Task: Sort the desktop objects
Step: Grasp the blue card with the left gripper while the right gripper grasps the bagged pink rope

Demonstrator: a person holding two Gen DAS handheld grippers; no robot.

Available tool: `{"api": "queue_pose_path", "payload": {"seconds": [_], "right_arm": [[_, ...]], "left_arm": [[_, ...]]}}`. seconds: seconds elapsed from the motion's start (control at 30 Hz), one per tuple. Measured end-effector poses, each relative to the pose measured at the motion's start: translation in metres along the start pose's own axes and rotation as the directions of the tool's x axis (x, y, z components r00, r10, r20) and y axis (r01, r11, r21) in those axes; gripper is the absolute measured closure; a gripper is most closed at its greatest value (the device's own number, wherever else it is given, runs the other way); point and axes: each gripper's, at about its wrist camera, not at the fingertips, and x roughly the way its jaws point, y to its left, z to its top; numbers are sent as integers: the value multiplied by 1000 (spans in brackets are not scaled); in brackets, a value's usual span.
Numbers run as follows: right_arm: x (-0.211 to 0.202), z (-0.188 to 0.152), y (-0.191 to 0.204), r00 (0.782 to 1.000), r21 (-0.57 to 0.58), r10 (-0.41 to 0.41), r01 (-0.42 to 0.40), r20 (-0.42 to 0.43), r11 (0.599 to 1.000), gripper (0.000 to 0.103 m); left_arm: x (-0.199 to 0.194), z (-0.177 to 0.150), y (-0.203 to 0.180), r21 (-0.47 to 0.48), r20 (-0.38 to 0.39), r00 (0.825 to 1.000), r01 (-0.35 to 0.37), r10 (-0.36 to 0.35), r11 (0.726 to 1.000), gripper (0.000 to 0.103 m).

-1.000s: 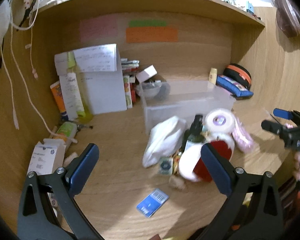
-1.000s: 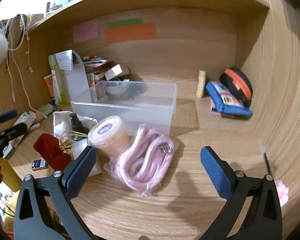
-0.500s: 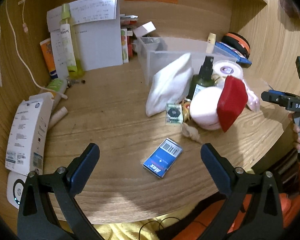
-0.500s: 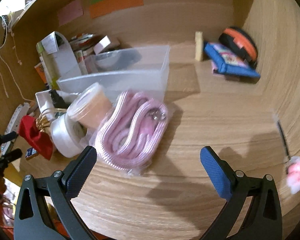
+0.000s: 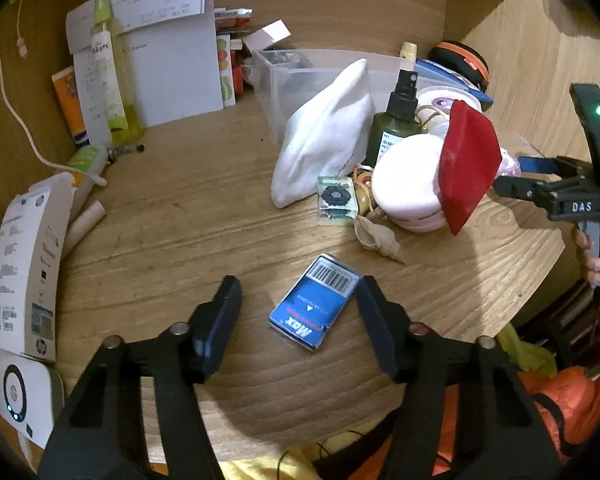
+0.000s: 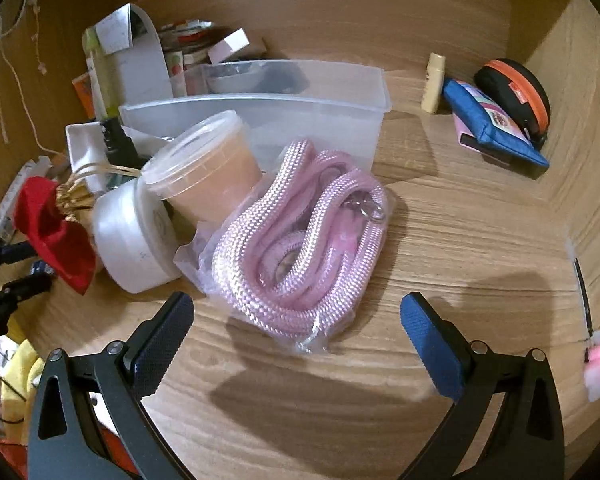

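Observation:
My left gripper (image 5: 298,300) is open with its fingers either side of a small blue box with a barcode (image 5: 315,306) lying flat on the wooden desk; the right finger is close to the box's edge. My right gripper (image 6: 296,322) is open and empty, just in front of a bagged pink rope (image 6: 300,232). A clear plastic bin (image 6: 260,104) stands behind. Beside the rope are a lidded tub (image 6: 204,168), a white tape roll (image 6: 130,236) and a red pouch (image 6: 52,228).
In the left wrist view a white cloth bag (image 5: 324,136), green spray bottle (image 5: 394,124), seashell (image 5: 376,236) and small tile (image 5: 336,200) crowd the middle. White boxes (image 5: 24,264) lie at left. A blue pouch (image 6: 496,124) and round case (image 6: 516,92) sit back right. The desk edge is near.
My left gripper has dropped and moved forward over the blue box, and its fingers have narrowed around it. My right gripper has moved closer to the pink rope.

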Motion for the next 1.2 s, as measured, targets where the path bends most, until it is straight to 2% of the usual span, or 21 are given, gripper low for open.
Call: {"api": "queue_pose_path", "payload": {"seconds": [0.17,0.27,0.33,0.37,0.43,0.67,0.9,1.2], "right_arm": [[7,5,8,999,-44,-47,47,7,998,2],[14,6,11,998,-61,-53,52,-13,997,19],[17,6,9,998,-56,-55,55,-8,997,23],[17,5,7,999,-47,-51,51,-5,998,31],[17,6,1,998,-35,-57,57,5,998,41],[7,7,-9,998,-25,-54,55,45,998,60],[-17,14,-21,990,16,-68,67,125,998,71],[-41,29,-39,982,51,-29,20,188,999,81]], "left_arm": [[1,0,0,17,28,1000,5,-5,1000,62],[1,0,-1,25,42,999,6,-7,1000,71],[1,0,-3,33,50,999,-1,-1,999,76],[1,0,-3,31,53,999,-6,4,1000,76],[1,-1,-3,26,57,998,-9,8,1000,76],[-3,8,8,-45,75,997,-20,23,999,77],[-22,27,9,-69,164,986,-31,42,997,77],[-31,55,11,-103,238,970,-28,52,994,77]]}}
